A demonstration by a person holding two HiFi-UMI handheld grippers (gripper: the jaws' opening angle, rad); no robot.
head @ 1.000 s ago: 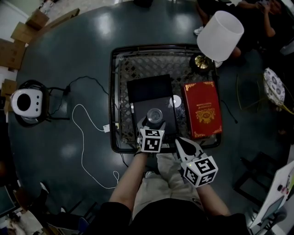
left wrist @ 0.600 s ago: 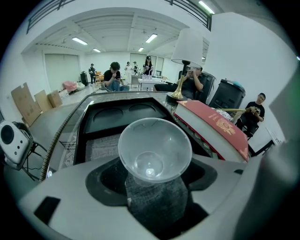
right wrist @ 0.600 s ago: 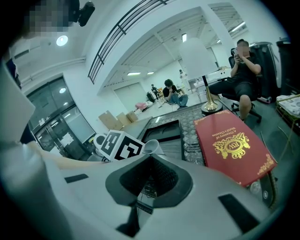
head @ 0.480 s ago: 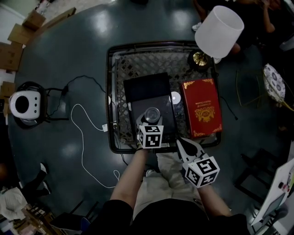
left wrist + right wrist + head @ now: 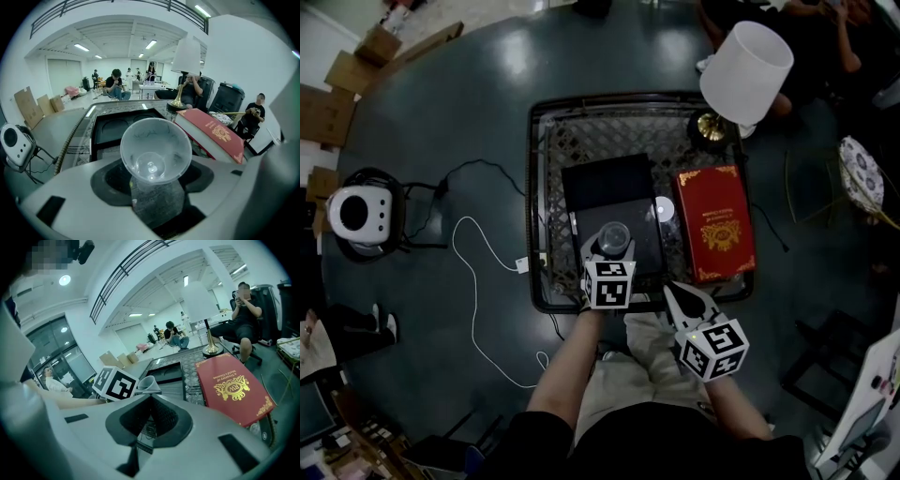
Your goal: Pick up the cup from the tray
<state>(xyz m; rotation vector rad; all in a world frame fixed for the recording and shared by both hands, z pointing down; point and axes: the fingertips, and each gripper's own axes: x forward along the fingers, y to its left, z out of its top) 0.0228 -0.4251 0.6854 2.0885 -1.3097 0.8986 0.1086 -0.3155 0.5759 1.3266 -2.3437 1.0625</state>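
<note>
A clear plastic cup (image 5: 616, 236) stands upright on a black tray (image 5: 605, 183) inside a larger dark mesh tray (image 5: 581, 122). My left gripper (image 5: 613, 251) reaches over the near edge, and its jaws have just been closing round the cup. In the left gripper view the cup (image 5: 154, 150) fills the gap of the left gripper (image 5: 154, 190), its lower wall against both pads. My right gripper (image 5: 668, 290) hangs at the mesh tray's near right corner, shut and empty. In the right gripper view the cup (image 5: 146, 383) shows beyond the right gripper (image 5: 149, 425).
A red book (image 5: 715, 223) lies right of the black tray, with a small white disc (image 5: 664, 209) between them. A lamp (image 5: 747, 73) with a white shade stands at the far right corner. A white speaker (image 5: 358, 214) and a white cable (image 5: 478, 281) lie at the left.
The left gripper's jaws have drawn in against the cup. The cup stays on the black tray, and the right gripper has not moved.
</note>
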